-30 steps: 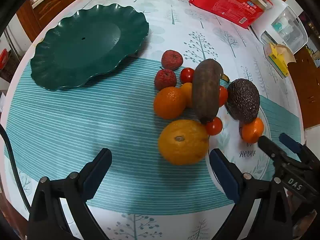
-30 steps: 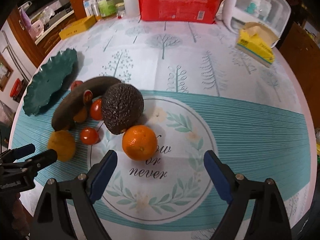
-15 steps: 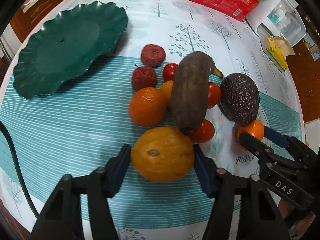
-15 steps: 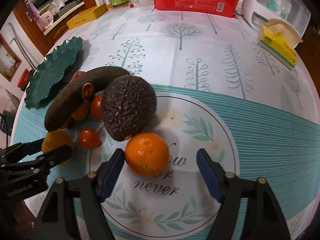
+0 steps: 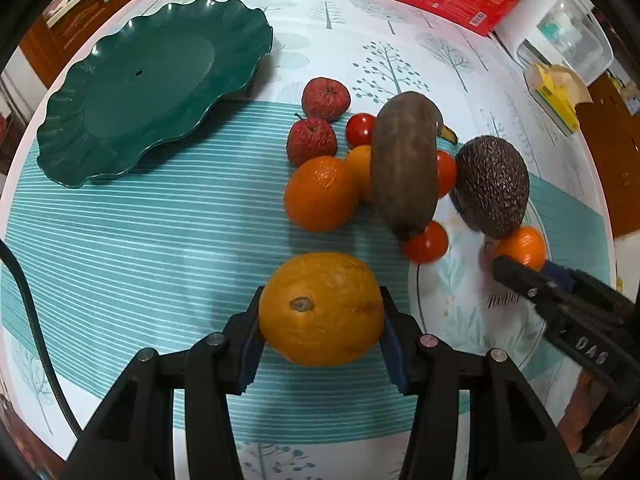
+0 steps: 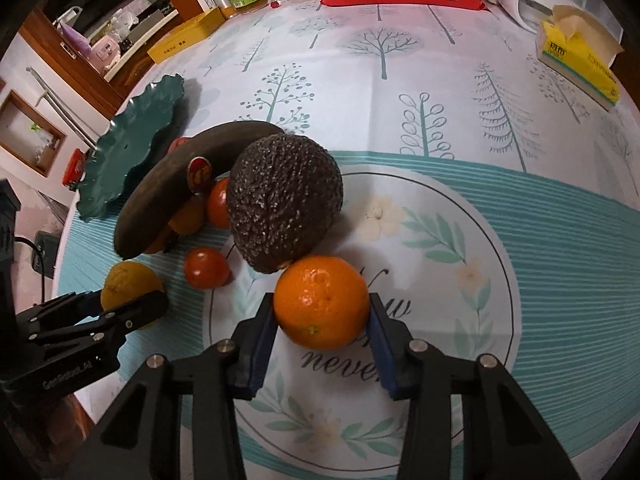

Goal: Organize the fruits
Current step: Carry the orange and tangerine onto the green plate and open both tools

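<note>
Jaws closing on two oranges point(image 5: 321, 309) point(image 6: 321, 303)

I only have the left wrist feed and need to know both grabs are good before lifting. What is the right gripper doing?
Observer: The right gripper is closing its jaws around a small orange, pads at both its sides.
Operator: Is that orange clear of the avocado?
Observer: No, the avocado touches its far side.
Operator: Anything marked on the brown banana?
Observer: The banana carries a round red sticker, hidden from your side.
</note>
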`<state>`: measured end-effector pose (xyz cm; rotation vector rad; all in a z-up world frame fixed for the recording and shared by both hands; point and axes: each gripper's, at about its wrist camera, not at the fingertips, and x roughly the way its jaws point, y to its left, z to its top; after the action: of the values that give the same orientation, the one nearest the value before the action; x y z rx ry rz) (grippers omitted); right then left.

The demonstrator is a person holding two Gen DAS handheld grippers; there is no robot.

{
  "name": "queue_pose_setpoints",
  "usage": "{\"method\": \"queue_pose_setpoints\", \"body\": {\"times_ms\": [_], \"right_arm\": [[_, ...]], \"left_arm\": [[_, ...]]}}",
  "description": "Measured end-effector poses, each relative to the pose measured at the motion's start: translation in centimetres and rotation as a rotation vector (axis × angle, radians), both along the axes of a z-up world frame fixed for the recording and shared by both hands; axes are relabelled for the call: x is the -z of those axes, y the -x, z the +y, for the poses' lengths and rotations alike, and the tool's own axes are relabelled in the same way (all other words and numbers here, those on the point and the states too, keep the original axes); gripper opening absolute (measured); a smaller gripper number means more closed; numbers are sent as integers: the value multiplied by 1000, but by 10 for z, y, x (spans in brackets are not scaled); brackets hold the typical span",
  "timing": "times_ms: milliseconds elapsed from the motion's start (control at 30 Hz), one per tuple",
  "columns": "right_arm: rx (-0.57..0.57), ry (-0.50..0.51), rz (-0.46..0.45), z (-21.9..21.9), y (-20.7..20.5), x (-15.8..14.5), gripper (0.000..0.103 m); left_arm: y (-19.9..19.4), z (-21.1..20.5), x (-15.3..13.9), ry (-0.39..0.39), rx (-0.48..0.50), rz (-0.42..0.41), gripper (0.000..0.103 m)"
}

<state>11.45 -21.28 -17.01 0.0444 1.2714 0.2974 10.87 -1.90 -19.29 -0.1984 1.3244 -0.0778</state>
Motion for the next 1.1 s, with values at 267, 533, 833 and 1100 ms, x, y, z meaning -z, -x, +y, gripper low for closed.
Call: {"method": "queue_pose_setpoints", "body": {"times_ms": [267, 533, 833, 1100], "right_arm": [[71, 60, -84, 13, 46, -39, 43], [85, 40, -93, 67, 89, -57, 43], [-20, 16, -217, 135, 64, -131, 43], [-84, -120, -220, 198, -19, -181, 43]], "left_arm": [[24, 22, -24, 53, 84, -68, 49], [44, 77, -70, 18, 146, -152, 49], [23, 160, -149, -89, 94, -254, 49], [-27, 211, -193, -165, 17, -339, 49]]}}
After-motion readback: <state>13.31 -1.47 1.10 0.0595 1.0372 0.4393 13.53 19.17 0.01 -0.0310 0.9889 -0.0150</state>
